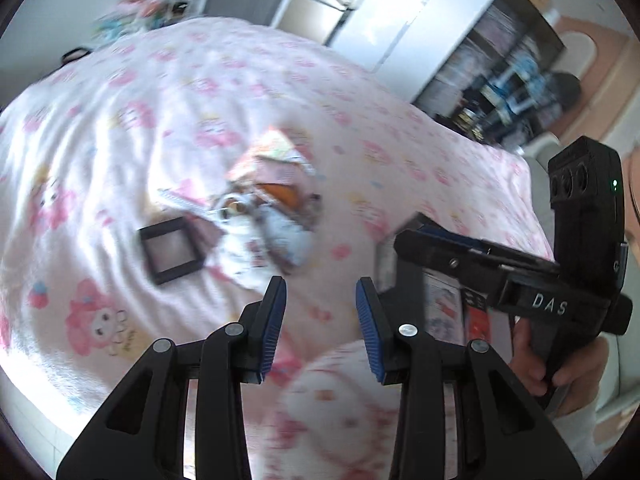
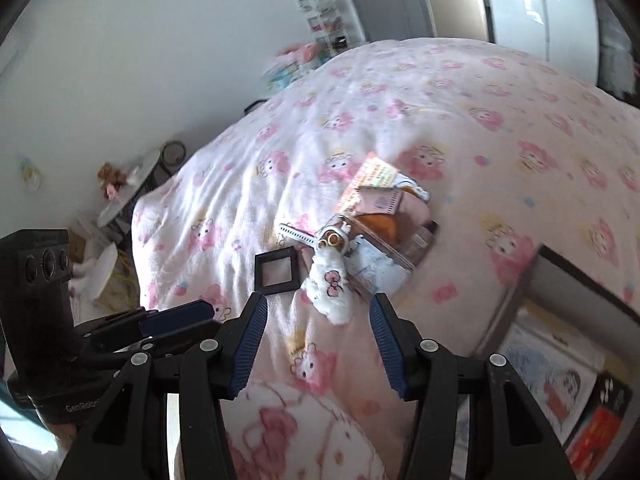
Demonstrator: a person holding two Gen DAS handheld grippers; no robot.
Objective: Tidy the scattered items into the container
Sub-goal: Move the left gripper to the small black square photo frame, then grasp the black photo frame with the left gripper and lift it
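The scattered items lie in a loose heap on the bed (image 2: 460, 92), on its pink cartoon-print cover: a white plush toy (image 2: 334, 288), a small black square frame (image 2: 276, 273), a white comb-like strip (image 2: 294, 235), an orange-edged printed card (image 2: 370, 176), something orange (image 2: 380, 222) and a few clear packets (image 2: 384, 264), blurred. They sit close together, touching or overlapping, which should allow short trips to the container (image 2: 560, 276), the dark-rimmed box at the right edge of the bed that already holds booklets and printed packs.

Both tools hover above the cover, short of the heap. The left gripper (image 1: 321, 312) has its blue-padded jaws spread with nothing between them; the right gripper (image 2: 318, 332) likewise stands parted and empty, its jaws framing the plush toy from above. A hand (image 1: 556, 364) grips the right tool's handle in the left wrist view. Sorting appears barely begun; the plush toy or frame looks the nearest pick.
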